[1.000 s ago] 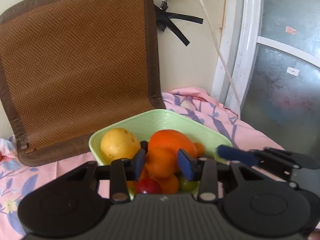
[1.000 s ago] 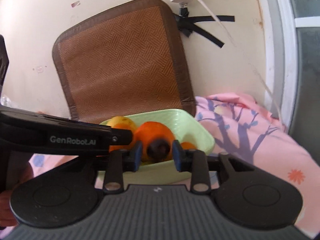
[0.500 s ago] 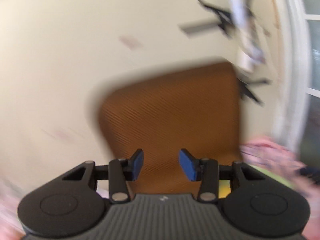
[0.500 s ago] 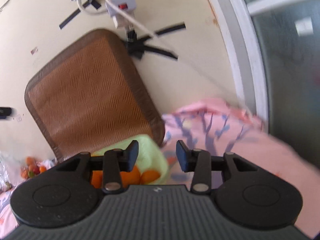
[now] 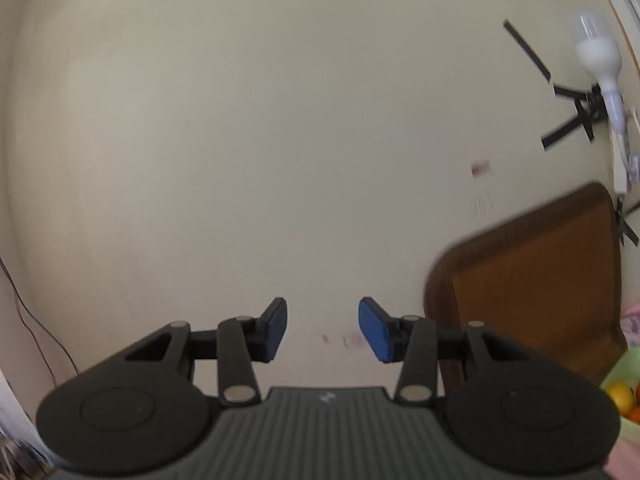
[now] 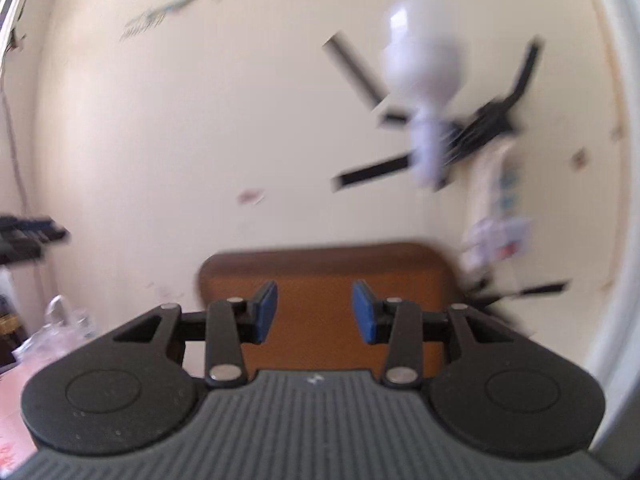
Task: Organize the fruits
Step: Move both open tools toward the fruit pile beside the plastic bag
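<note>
- Left wrist view: left hand-held gripper [image 5: 322,330] low centre of frame, blue pads [image 5: 276,330] apart, nothing between them, bare cream wall [image 5: 260,140] behind.
- Brown woven mat [image 5: 532,280] leans on wall at right edge of frame.
- Green bowl [image 5: 618,370] cut off at lower right corner; fruits [image 5: 620,398] inside, one yellow, some orange, mostly out of frame.
- White bulb [image 5: 600,60] and black tape strips [image 5: 568,120] upper right, blurred.
- Right wrist view: right hand-held gripper [image 6: 314,312] low centre, blue pads [image 6: 266,312] apart, empty gap, brown mat [image 6: 320,268] behind them.
- Bulb [image 6: 424,68] and tape [image 6: 480,124] upper right, heavy motion blur.
- Clear plastic bag [image 6: 56,332] at lower left edge, contents unclear.
- No fruit visible in this view.
</note>
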A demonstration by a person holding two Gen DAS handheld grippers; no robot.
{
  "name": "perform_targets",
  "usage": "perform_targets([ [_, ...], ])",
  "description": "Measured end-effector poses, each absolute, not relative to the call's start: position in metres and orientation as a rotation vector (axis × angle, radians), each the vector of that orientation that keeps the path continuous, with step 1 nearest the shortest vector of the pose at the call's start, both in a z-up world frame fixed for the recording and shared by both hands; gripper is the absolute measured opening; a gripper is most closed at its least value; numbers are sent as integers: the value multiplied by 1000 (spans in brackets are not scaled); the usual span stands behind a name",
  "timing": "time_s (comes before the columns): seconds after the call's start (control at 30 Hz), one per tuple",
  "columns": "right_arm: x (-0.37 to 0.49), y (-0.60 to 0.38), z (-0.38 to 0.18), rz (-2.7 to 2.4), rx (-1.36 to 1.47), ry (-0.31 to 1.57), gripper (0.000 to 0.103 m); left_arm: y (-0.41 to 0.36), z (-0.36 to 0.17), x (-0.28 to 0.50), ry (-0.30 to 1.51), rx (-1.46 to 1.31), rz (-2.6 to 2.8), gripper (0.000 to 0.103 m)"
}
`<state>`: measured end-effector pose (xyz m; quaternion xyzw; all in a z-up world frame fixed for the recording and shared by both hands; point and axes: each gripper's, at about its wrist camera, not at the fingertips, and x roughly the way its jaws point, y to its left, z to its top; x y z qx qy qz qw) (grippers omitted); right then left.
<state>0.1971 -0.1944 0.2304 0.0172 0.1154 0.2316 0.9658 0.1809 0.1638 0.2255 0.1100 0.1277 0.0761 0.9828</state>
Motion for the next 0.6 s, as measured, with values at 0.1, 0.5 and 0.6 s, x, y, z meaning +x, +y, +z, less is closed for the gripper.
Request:
perform_targets([
  [0.1,221,-134,179,554,14,377,41,184,157,202,369,102,100,39],
  [0.5,348,21,12,716,259,836,31,168,10,263,508,387,-46,39],
  [0.6,367,39,-2,713,296,874,32,171,-2,277,529,394,-47,39],
])
